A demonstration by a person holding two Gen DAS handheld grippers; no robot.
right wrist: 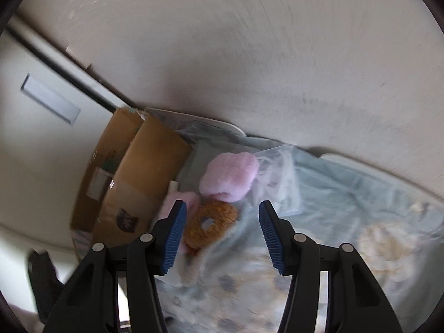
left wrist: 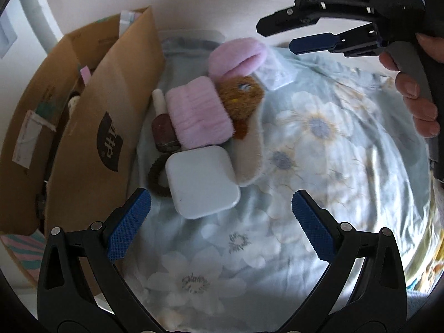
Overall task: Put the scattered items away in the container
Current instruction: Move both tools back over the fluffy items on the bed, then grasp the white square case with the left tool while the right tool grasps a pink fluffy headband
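A floral, pale blue bedsheet (left wrist: 319, 144) is seen covering the whole work surface, rumpled in places. At its left edge a brown cardboard box (left wrist: 91, 127) is stood open, with papers and dark items visible inside; its near flap is raised beside the scattered items.

The items are bunched just beside the box. A pink fluffy slipper with a brown plush patch (left wrist: 211, 111) is laid across the middle of the pile, a second pink fluffy piece (left wrist: 238, 55) behind it. A clear plastic bag (left wrist: 276, 72) is noted touching that far piece. A white rounded-square case (left wrist: 202, 183) is laid nearest the left gripper, overlapping a dark hair tie (left wrist: 155, 177). A nail polish bottle (left wrist: 163, 130), dark red with a pale cap, is wedged between the box flap and the slipper.

The left gripper (left wrist: 222, 222) is held above the sheet, jaws wide apart, nothing between them; the white case is just ahead of its left pad. The right gripper (right wrist: 222, 236) is recorded with jaws apart and empty, the brown patch seen through the gap. A person's fingers (left wrist: 410, 88) are wrapped on its handle.
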